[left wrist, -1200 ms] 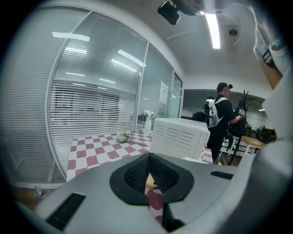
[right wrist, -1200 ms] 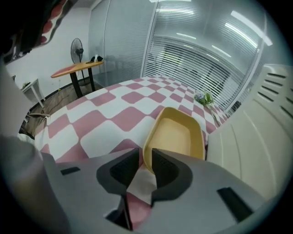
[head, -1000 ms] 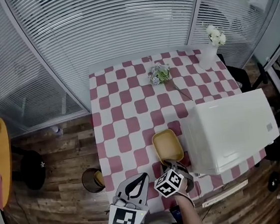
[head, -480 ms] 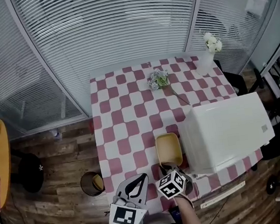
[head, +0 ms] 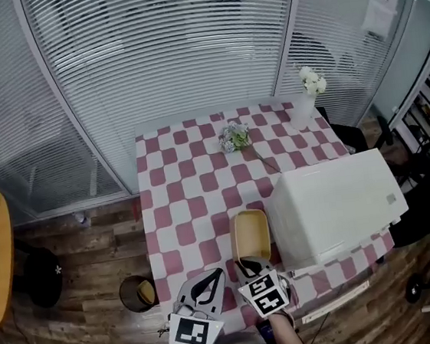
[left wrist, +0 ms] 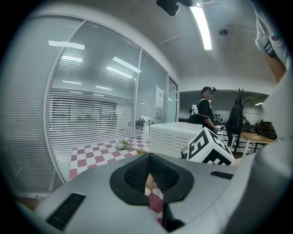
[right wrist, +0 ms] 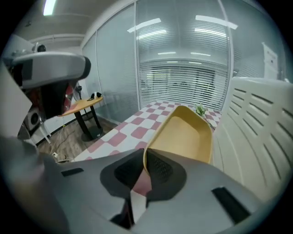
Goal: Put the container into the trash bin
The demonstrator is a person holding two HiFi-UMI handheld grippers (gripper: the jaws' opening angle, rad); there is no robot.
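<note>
Right gripper (head: pixel 250 266) pinches the near rim of the shallow yellow plastic container (head: pixel 250 236), holding it over the pink-checked table's (head: pixel 186 186) near edge, presumably for a swing left to the round floor trash bin (head: pixel 138 293); left gripper (head: pixel 206 282) pressed together, empty.

Office: glass partitions (left wrist: pixel 153 91), venetian blinds (head: pixel 162 50), ceiling strip light (left wrist: pixel 201 25), coat rack (left wrist: pixel 238 116).

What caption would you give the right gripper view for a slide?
Right gripper pinching the rim of a yellow container over the checkered table.
</note>
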